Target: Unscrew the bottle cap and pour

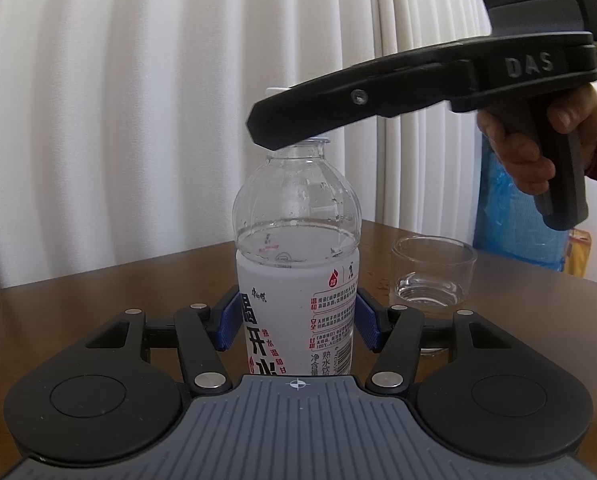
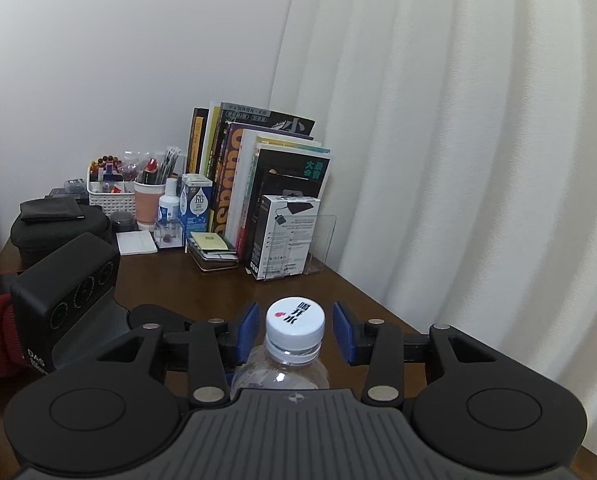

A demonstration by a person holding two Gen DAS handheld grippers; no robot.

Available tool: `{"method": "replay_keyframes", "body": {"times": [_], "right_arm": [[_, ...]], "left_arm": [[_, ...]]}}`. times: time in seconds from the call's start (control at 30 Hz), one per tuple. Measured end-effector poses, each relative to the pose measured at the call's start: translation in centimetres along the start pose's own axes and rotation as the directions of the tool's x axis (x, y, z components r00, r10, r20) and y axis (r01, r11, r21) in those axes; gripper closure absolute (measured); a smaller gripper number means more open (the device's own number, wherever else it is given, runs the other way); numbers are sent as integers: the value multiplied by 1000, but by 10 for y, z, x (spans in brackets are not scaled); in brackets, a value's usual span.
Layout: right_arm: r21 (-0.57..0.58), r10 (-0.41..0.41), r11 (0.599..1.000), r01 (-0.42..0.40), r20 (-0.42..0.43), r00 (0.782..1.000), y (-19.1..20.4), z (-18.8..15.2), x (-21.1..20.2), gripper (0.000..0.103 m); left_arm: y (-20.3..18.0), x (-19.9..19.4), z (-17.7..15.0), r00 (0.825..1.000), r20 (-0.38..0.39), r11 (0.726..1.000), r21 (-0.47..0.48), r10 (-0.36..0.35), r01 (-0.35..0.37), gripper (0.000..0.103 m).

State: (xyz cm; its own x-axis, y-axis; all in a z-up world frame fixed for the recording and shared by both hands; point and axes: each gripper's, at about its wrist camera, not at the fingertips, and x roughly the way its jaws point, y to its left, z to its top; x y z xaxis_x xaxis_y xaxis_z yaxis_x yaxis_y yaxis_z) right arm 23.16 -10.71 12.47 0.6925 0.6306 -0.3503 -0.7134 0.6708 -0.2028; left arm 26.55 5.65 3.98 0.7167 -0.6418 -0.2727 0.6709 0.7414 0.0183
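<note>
Bottle cap [image 2: 295, 322] between right gripper's [image 2: 296, 334] parted blue pads [image 2: 343, 332], untouched.

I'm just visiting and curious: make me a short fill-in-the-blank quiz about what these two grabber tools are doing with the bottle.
1. The left gripper has its jaws closed on the body of the ____.
2. The right gripper has open jaws on either side of the white ____, not touching it.
3. Beside the bottle on the wooden table stands a clear ____.

Missing words: bottle; cap; glass
</note>
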Motion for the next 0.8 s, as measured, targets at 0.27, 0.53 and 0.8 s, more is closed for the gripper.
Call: {"method": "replay_keyframes", "body": {"times": [0.27, 0.53, 0.8], "right_arm": [[66, -137, 989, 130, 112, 984, 17, -11, -16, 29], [165, -265, 957, 241, 145, 953, 39, -23, -18, 27], [281, -420, 885, 371, 141, 896, 51, -26, -12, 28]], "left_arm": [[4, 1, 0, 1000, 1, 1000, 0, -4, 4, 45], [1, 1, 0, 1000, 0, 1000, -1, -1, 1, 45], [-1, -1, 0, 1000, 0, 1000, -2, 0, 0, 45]]}}
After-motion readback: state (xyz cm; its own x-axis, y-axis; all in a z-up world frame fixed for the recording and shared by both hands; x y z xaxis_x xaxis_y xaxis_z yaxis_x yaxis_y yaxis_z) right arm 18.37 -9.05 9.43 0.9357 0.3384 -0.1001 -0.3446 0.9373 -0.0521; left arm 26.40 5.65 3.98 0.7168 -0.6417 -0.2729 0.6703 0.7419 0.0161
